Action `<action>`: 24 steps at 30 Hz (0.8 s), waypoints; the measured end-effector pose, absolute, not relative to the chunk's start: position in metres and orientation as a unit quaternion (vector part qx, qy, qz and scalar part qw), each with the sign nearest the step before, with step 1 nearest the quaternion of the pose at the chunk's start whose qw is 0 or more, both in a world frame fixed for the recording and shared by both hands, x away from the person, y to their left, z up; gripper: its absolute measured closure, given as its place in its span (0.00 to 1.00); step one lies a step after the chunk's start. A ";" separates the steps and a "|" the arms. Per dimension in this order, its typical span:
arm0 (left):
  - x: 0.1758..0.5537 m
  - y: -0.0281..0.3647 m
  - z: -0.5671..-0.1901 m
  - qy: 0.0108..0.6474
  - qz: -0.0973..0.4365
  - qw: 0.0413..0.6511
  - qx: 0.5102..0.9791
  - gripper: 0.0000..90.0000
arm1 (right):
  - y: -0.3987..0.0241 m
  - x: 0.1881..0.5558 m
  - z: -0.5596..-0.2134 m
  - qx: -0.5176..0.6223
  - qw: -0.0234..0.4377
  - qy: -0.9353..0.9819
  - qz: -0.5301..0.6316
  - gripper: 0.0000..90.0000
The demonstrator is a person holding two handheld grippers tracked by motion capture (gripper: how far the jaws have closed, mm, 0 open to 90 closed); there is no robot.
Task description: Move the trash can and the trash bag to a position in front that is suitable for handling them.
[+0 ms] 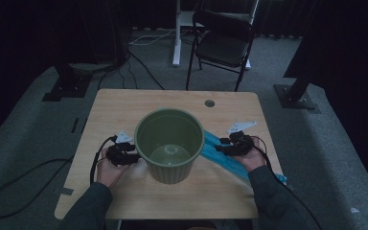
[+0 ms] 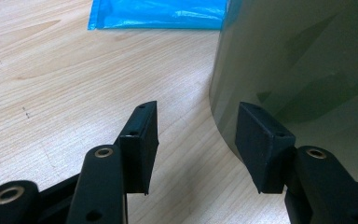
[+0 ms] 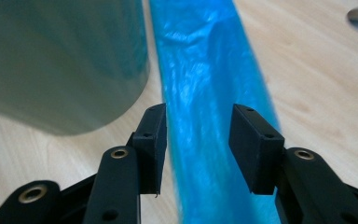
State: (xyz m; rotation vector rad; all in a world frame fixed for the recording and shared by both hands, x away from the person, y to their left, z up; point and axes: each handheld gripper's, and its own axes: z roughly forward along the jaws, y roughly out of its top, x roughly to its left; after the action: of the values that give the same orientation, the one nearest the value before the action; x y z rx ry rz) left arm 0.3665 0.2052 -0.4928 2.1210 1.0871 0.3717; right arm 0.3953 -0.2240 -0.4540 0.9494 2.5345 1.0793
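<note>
A round green bin (image 1: 171, 173) stands upright in the middle of the wooden table (image 1: 120, 108), with nothing inside it. A folded blue plastic bag (image 1: 222, 155) lies flat on the table, running from behind the bin toward the right front edge. My left gripper (image 1: 135, 156) rests low at the bin's left side, open; in the left gripper view (image 2: 198, 140) its right jaw is close against the bin wall (image 2: 298, 70). My right gripper (image 1: 219, 149) hovers over the bag, open. In the right gripper view (image 3: 198, 140) the blue bag (image 3: 205, 93) lies below its spread jaws, with the bin (image 3: 60, 60) at the left.
A cable hole (image 1: 209, 103) sits near the table's far edge. Behind the table stand a black folding chair (image 1: 223, 43) and a white desk leg (image 1: 176, 33). Cables (image 1: 139, 67) run over the grey carpet. Bare tabletop lies in front of the bin.
</note>
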 end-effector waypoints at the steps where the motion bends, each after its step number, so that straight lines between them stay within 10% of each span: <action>1: 0.367 0.205 -0.493 0.421 0.144 0.357 0.821 0.55 | -0.223 0.396 -0.452 0.323 0.119 0.864 0.367 0.62; 24: 0.369 0.203 -0.492 0.420 0.146 0.360 0.820 0.55 | -0.208 0.411 -0.467 0.315 0.132 0.875 0.343 0.61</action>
State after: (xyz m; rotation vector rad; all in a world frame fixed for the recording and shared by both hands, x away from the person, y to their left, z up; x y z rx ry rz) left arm 0.3691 0.2035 -0.4918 2.1141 1.0823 0.3757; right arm 0.4106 -0.2084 -0.4672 0.9133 2.5389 0.9959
